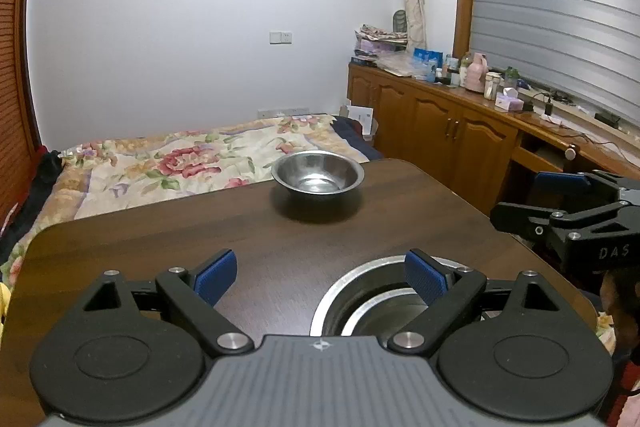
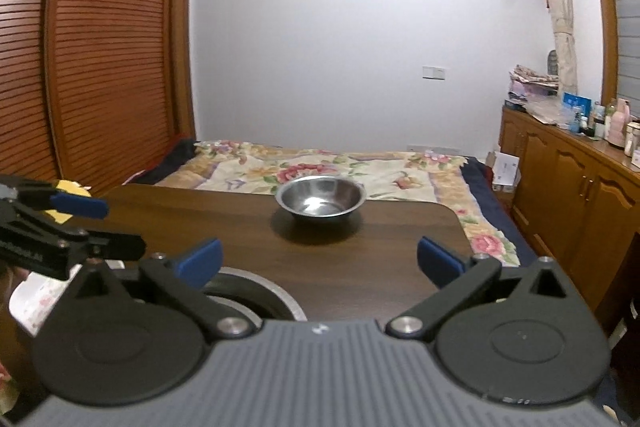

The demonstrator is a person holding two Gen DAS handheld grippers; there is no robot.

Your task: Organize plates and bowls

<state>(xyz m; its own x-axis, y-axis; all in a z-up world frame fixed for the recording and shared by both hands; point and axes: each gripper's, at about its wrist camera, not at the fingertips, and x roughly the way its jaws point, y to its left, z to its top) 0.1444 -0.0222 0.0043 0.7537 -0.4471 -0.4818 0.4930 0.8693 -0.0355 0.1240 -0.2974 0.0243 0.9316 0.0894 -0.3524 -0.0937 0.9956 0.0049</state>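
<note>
right under the left tool (image 1: pixel 320 277), just below its right pad, sits a steel plate (image 1: pixel 340 283) with what looks like a smaller dish nested in it, though most of that is hidden behind the tool body. both blue pads are spread wide with nothing between them. same story for the right tool (image 2: pixel 318 259): spread apart, holding nothing, and the plate's rim (image 2: pixel 276 291) peeks out under its left finger.

straight ahead of both tools, well apart from them toward the far edge, is a lone steel bowl (image 1: pixel 318 177), upright and looking empty. from the right view it's dead centre (image 2: pixel 321 201).

my read on progress: one stack seems started near the tools, and the far bowl hasn't been gathered yet. so probably that bowl needs to come back and go on or into the near stack. can't tell if there's more dishware out of view.

surface is a dark wood tabletop (image 1: pixel 160 227) with rounded corners, looks smooth, so a steel bowl could slide if nudged. room's a bedroom: bed with a floral quilt (image 1: pixel 168 163) just beyond the tabletop, louvered wooden doors (image 2: pixel 100 47) off to the left, wooden cabinets (image 1: pixel 440 123) with clutter on top to the right, blinds above them.
</note>
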